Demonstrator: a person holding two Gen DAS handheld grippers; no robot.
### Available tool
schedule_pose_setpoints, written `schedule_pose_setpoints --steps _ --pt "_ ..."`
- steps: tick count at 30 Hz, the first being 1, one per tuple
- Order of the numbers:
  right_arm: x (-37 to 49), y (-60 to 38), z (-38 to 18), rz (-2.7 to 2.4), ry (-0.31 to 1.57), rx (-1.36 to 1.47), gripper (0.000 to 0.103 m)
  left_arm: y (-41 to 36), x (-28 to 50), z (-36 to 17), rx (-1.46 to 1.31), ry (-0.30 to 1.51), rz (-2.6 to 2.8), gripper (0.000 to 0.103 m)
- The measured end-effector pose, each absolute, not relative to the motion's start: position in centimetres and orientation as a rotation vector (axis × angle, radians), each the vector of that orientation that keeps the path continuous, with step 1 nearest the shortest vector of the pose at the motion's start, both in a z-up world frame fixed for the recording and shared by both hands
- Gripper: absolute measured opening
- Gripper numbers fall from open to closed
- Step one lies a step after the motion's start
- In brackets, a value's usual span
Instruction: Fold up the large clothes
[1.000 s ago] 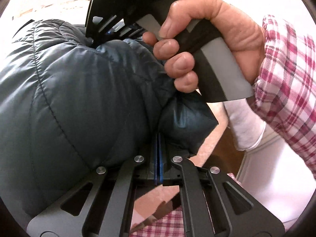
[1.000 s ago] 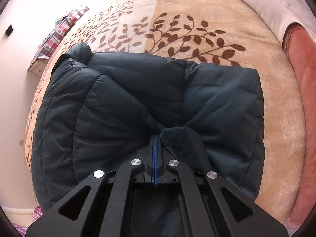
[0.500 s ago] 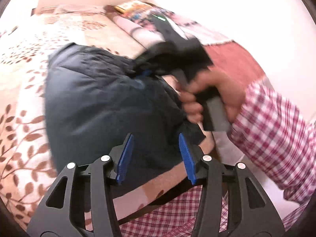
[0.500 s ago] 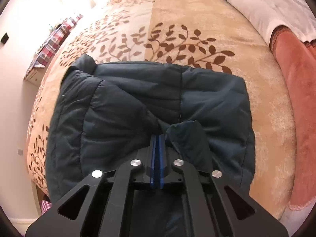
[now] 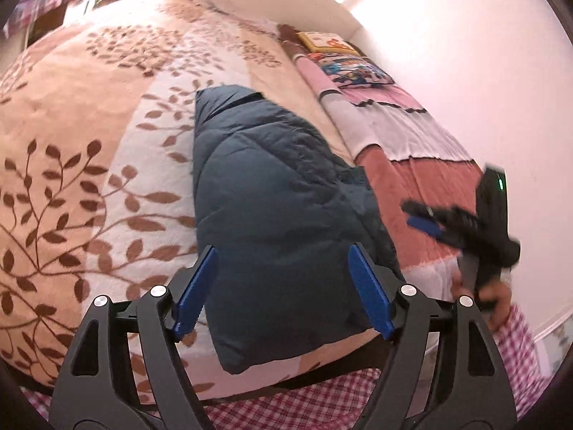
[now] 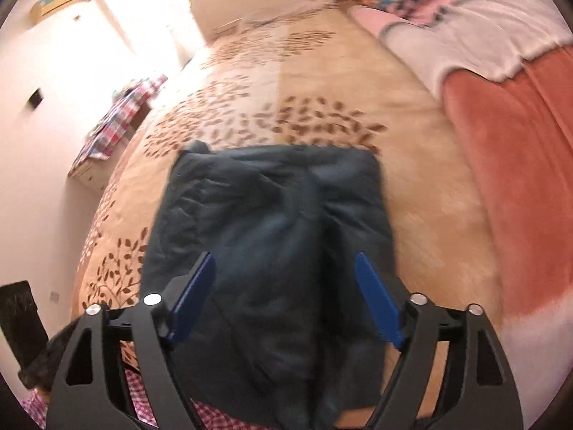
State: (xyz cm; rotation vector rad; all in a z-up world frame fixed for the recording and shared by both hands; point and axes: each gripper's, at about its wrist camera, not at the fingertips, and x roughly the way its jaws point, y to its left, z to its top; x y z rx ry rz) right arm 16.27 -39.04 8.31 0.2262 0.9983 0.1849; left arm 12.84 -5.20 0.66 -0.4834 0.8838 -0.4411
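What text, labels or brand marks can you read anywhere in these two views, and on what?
None can be read.
Colourful printed cushions by the headboard: pictures only, any lettering too blurred.
Dark jacket on the leaf-print bedspread: no label showing.
Right gripper: only a green light, no lettering.

Each gripper was matte black plastic with cut-out openings in its arms and 4 round silver screw heads across the linkage. The left gripper (image 5: 281, 290) carried 2 blue ribbed pads (image 5: 369, 288), as did the right gripper (image 6: 284, 302). A small green light (image 5: 500, 182) glowed on the right gripper's body. The person wore a red-and-white checked sleeve (image 5: 515, 344).
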Motion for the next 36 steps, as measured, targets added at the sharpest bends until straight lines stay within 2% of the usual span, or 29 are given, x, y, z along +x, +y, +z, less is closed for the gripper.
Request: schedule_pose_setpoints --steps 10,12,17,20,24,27,29,30,31,32,34,36 --pt "14.3 -41.8 2.9 0.06 1.101 0.262 0.089 -5.2 15.0 -2.8 -0.569 0.989 -0.438 0.077" --pt "14.7 -42.8 1.7 0.054 1.117 0.317 0.093 -5.5 15.3 -3.1 -0.553 1.0 -0.438 0.077" --pt "15.2 -44.5 0.1 0.084 1.137 0.467 0.095 -6.1 16.2 -3.2 -0.555 1.01 -0.466 0.078" --pt "15.8 -44.4 -1.3 0.092 1.173 0.466 0.097 -6.8 17.2 -4.2 -0.521 1.025 -0.451 0.083" --pt "16.4 -45.0 -5.2 0.148 1.247 0.637 0.097 -6.9 18.2 -5.7 -0.539 1.056 -0.45 0.091" --pt "16.2 -45.5 -6.1 0.177 1.234 0.685 0.097 -6.8 18.8 -6.8 -0.585 1.09 -0.474 0.095" --pt "16.2 -45.4 -5.8 0.193 1.229 0.671 0.088 -6.7 19.3 -7.3 -0.603 1.105 -0.504 0.095" --pt "16.2 -45.3 -5.8 0.235 1.223 0.694 0.07 -6.7 19.4 -7.3 -0.602 1.104 -0.51 0.094" --pt "16.1 -45.4 -5.8 0.272 1.217 0.733 0.058 -6.8 19.4 -7.2 -0.597 1.099 -0.517 0.089" --pt "16.0 -45.4 -5.6 0.286 1.209 0.756 0.055 -6.9 19.2 -6.9 -0.582 1.09 -0.518 0.087" --pt "15.8 -44.9 -4.9 0.292 1.187 0.72 0.044 -7.1 19.0 -6.5 -0.547 1.073 -0.509 0.074" --pt "15.5 -44.1 -4.0 0.281 1.163 0.666 0.04 -7.2 18.5 -5.8 -0.499 1.044 -0.5 0.065"
